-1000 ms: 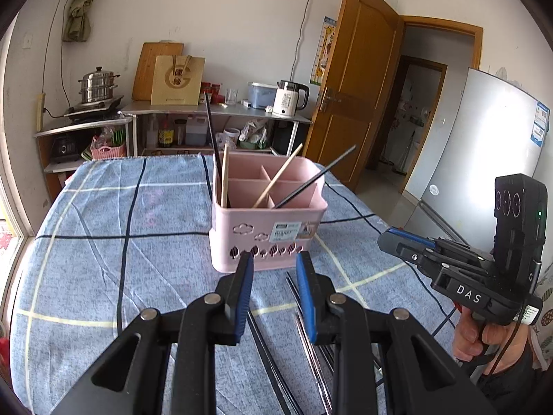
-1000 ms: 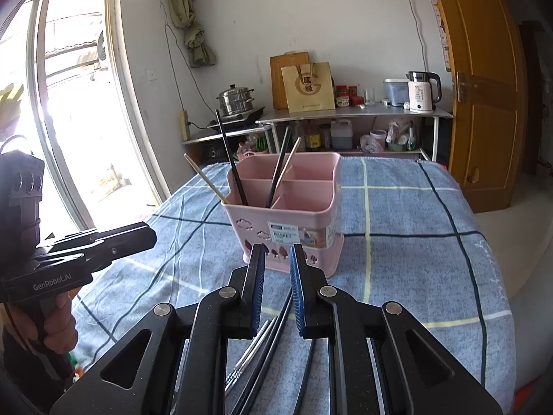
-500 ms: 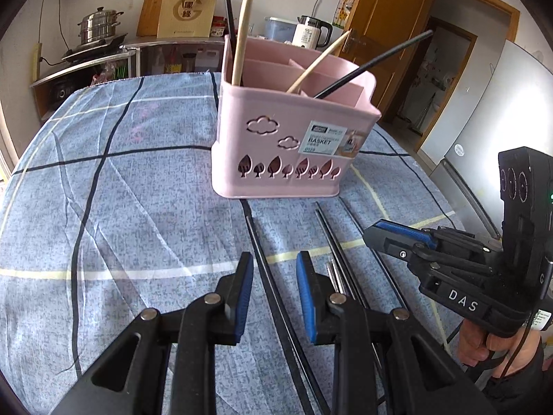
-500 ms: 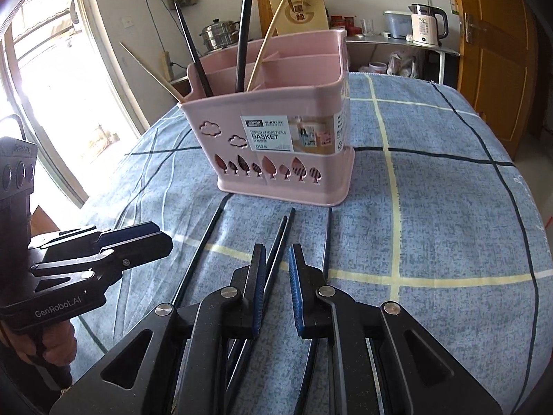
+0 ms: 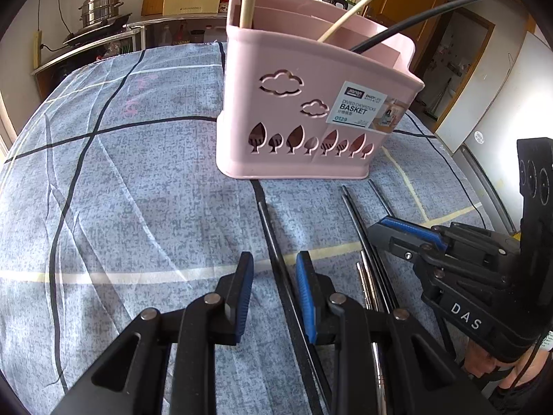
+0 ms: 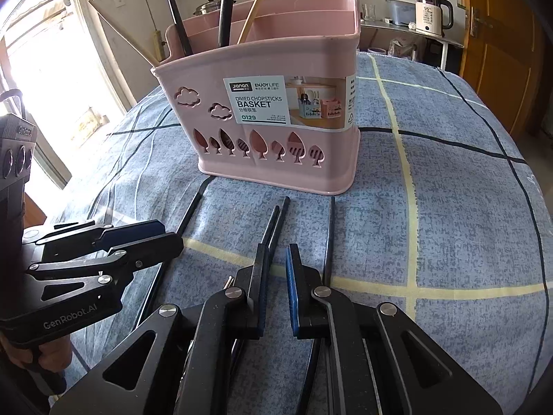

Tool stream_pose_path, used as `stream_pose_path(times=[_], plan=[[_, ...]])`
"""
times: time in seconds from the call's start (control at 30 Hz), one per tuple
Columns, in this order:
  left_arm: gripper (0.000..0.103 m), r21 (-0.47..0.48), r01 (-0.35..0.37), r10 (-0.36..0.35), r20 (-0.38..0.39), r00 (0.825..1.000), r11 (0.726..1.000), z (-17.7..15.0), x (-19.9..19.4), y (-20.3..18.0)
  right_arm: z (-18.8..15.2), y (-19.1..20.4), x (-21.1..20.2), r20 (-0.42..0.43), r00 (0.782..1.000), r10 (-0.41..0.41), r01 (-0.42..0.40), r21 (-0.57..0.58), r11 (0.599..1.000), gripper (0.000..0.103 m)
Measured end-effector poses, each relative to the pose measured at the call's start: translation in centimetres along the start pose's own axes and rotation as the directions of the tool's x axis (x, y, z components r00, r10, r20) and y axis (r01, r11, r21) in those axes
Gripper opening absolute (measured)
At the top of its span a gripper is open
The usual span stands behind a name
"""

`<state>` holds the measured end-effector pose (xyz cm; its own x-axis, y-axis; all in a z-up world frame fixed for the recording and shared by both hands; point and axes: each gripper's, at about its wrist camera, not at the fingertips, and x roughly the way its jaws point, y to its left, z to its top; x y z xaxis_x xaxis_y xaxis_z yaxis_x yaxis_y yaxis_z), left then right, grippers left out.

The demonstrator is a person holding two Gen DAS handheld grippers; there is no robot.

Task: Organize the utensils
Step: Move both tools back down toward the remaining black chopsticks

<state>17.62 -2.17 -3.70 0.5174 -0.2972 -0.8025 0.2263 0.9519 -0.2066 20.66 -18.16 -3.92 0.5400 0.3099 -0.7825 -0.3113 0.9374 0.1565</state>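
Observation:
A pink divided basket (image 5: 311, 110) (image 6: 276, 131) stands on the blue checked cloth and holds wooden and black chopsticks. Several loose chopsticks lie in front of it. My left gripper (image 5: 274, 287) hovers low over a long black chopstick (image 5: 266, 221) that runs between its open jaws, closer to the right pad, with no visible squeeze. My right gripper (image 6: 276, 276) is closing to a narrow gap showing only cloth. A black chopstick pair (image 6: 276, 221) passes under its left finger, and a single black one (image 6: 330, 228) lies just to its right. Each gripper shows in the other's view: right (image 5: 383, 224), left (image 6: 166, 238).
Thin metal chopsticks (image 5: 366, 276) lie between the two grippers. A hand (image 6: 20, 356) holds the left gripper's handle. Behind the table stand a shelf with a steel pot (image 5: 100, 7), a kettle (image 6: 432, 17), a wooden door (image 6: 501, 34) and a bright window (image 6: 45, 52).
Both grippers have sunk toward the cloth and tipped downward, so the basket now looms close. The right jaws have narrowed. The left jaws keep the same gap.

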Motion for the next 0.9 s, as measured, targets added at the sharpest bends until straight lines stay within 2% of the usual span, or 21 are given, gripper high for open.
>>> stream_pose_path(times=[0.1, 0.27, 0.53, 0.9], plan=[[0.027, 0.002, -0.005, 0.005, -0.003, 1.0, 1.0, 0.1, 0.0, 0.0, -0.1, -0.5, 0.2, -0.017, 1.0, -0.017, 0.017, 0.008, 1.0, 0.009], [0.027, 0.004, -0.022, 0.023, -0.005, 1.0, 1.0, 0.5, 0.1, 0.1, 0.1, -0.6, -0.6, 0.003, 1.0, 0.013, -0.013, 0.018, 1.0, 0.009], [0.027, 0.003, -0.028, 0.028, -0.005, 1.0, 1.0, 0.6, 0.2, 0.0, 0.5, -0.1, 0.2, -0.015, 1.0, 0.021, -0.02, 0.025, 0.999, 0.009], [0.027, 0.009, -0.039, 0.039, -0.008, 0.999, 0.999, 0.5, 0.2, -0.2, 0.7, 0.4, 0.7, -0.029, 0.999, -0.015, 0.015, 0.003, 1.0, 0.009]])
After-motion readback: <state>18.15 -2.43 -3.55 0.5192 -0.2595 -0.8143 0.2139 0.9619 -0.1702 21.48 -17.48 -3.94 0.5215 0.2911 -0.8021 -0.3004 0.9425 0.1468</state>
